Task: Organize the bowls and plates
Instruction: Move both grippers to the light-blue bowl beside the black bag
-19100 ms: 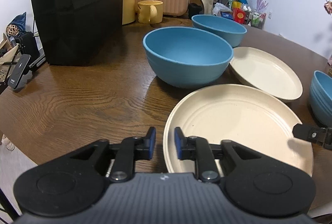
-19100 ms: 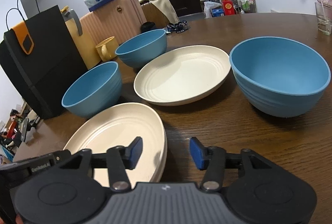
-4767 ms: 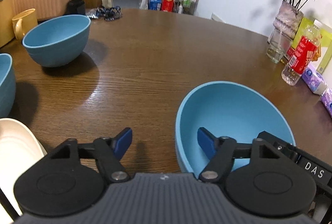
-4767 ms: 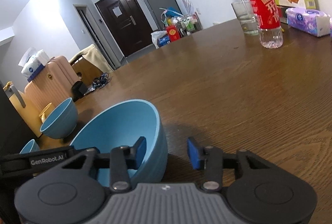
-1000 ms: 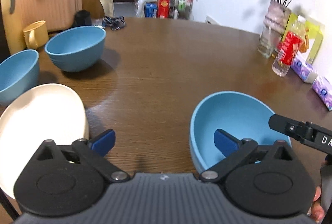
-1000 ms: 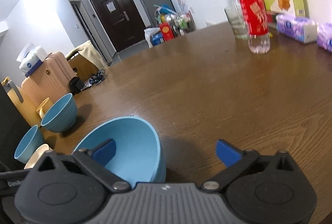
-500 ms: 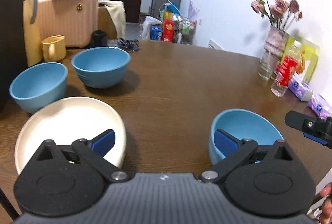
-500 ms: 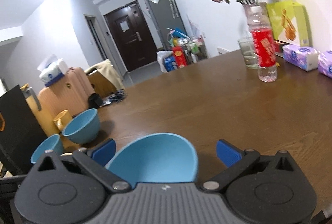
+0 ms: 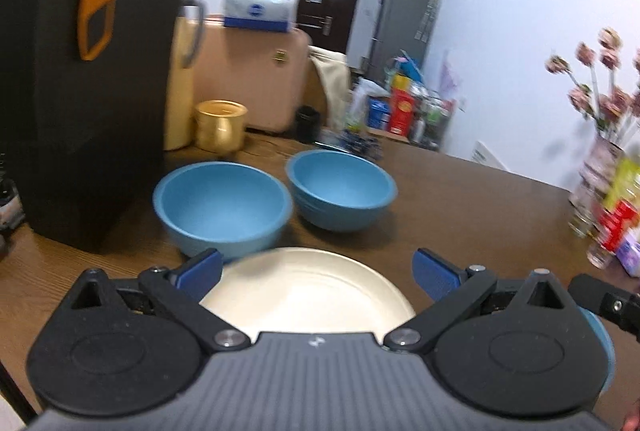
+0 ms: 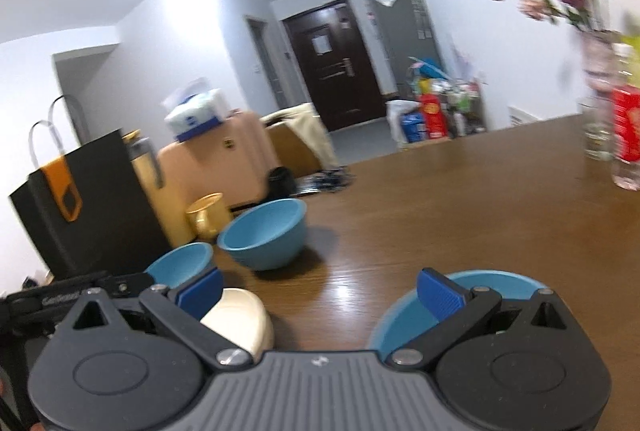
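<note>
In the left wrist view a cream plate (image 9: 308, 295) lies on the wooden table right below my open left gripper (image 9: 318, 271), which holds nothing. Behind the plate stand two blue bowls side by side: one at the left (image 9: 222, 205), one at the right (image 9: 342, 189). A third blue bowl (image 10: 404, 323) sits under the right finger of my open, empty right gripper (image 10: 320, 291); only its edge (image 9: 602, 343) shows past the left gripper's body. In the right wrist view the cream plate (image 10: 240, 319) sits low at the left, with the far bowls (image 10: 264, 233) (image 10: 180, 265) beyond it.
A tall black paper bag (image 9: 80, 99) stands at the table's left, with a yellow jug (image 9: 182, 83) and a yellow mug (image 9: 220, 125) behind the bowls. At the right are a flower vase (image 9: 596, 167), a red-labelled bottle (image 10: 626, 139) and tissue packs. A pink suitcase (image 9: 248, 71) stands beyond the table.
Both grippers have risen and swung left, away from the near blue bowl. The left one now hangs over the cream plate, facing the two far bowls. Both stay wide open.
</note>
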{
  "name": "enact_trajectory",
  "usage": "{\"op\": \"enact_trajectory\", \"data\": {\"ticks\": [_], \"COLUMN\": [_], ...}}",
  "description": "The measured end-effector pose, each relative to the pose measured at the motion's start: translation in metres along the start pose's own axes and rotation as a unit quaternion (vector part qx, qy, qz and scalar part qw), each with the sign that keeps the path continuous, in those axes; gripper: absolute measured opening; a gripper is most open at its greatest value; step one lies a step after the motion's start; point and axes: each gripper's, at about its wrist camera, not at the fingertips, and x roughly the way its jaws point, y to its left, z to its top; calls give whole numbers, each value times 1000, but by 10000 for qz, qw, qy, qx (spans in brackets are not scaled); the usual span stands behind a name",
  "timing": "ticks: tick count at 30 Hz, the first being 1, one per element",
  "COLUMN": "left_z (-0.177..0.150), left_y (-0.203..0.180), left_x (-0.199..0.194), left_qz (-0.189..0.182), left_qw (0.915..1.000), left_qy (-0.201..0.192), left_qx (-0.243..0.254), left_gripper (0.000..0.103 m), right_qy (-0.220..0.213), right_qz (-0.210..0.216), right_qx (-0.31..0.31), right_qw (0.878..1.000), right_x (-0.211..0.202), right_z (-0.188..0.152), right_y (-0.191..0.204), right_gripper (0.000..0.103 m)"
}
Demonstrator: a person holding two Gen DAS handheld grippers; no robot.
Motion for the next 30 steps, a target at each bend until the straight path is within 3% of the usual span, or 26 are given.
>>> {"op": "enact_trajectory", "data": {"ticks": [14, 24, 30], "left_z": [48, 77, 70], "left_y": [107, 129, 140], "left_x": [49, 112, 146], "left_qz": [613, 927, 1088], "left_qw": [9961, 9927, 9906], "left_qy": [-158, -210, -69], "left_qx": [-614, -740, -822], "left_gripper": [103, 103, 103], "right_qy": [316, 792, 1189], "right_qz": [458, 579, 547], "right_qx": [-461, -403, -407], "right_qw": [9974, 9944, 9906], "right_x": [112, 205, 244], "right_z": [21, 39, 46], "right_y": [108, 122, 122], "right_gripper": [103, 103, 103]}}
